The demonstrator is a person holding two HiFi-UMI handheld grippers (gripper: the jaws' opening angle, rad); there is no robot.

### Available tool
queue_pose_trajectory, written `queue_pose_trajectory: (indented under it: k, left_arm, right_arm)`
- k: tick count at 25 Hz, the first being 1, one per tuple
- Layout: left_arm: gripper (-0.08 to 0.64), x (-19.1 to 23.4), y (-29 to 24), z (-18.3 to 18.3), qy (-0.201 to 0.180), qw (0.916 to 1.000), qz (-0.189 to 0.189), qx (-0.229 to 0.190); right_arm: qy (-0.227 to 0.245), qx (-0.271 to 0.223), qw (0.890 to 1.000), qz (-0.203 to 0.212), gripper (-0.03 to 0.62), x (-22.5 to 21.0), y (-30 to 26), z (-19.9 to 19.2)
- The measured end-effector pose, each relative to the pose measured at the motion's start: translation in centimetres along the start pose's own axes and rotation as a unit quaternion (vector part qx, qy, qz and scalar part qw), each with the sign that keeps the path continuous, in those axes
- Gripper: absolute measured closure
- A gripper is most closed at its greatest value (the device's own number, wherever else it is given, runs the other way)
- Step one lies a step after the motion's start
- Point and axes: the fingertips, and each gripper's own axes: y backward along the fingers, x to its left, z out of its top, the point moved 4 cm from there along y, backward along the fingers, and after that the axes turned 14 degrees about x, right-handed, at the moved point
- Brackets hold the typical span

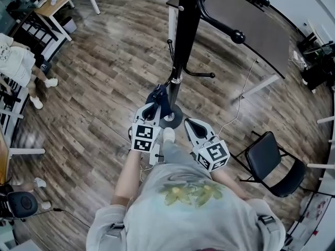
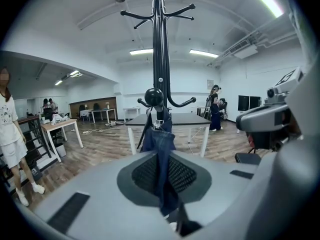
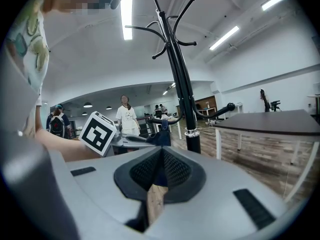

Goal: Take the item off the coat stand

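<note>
L gripper (image 2: 161,178) jaws pinch denim item (image 2: 159,140) hung on coat stand (image 2: 159,59).

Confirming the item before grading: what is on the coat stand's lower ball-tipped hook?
A blue denim garment hangs from the ball-tipped hook, its lower end clamped in the left gripper. The hook's ball end hides how the cloth is looped on.
</note>
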Motion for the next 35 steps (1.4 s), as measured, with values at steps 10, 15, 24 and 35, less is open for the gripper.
queue_pose_trajectory:
  k: [10, 15, 24, 35]
  left_arm:
    - [0.526, -0.5, 0.9, 1.2, -0.003, 0.9998, 0.004, -0.018]
    - [0.526, -0.5, 1.2, 1.4, -0.001, 0.9998, 0.008, -0.020]
    - [0.526, -0.7, 2.1, 1.1, -0.003, 0.9996, 0.016, -0.022]
    - [0.526, -0.6, 3.3, 0.7, 0.005, 0.9993, 0.028, -0.026]
  right_arm:
    - [0.004, -0.002, 1.000, 0.001, 0.586, -0.2, 0.5, 0.1]
    - [0.006, -0.004, 1.000, 0.003, 0.586, -0.3, 0.6, 0.3]
    - [0.005, -0.005, 1.000, 0.004, 0.586, 0.1, 1.0, -0.3]
    - [0.004, -0.004, 1.000, 0.005, 0.586, 0.5, 1.6, -0.7]
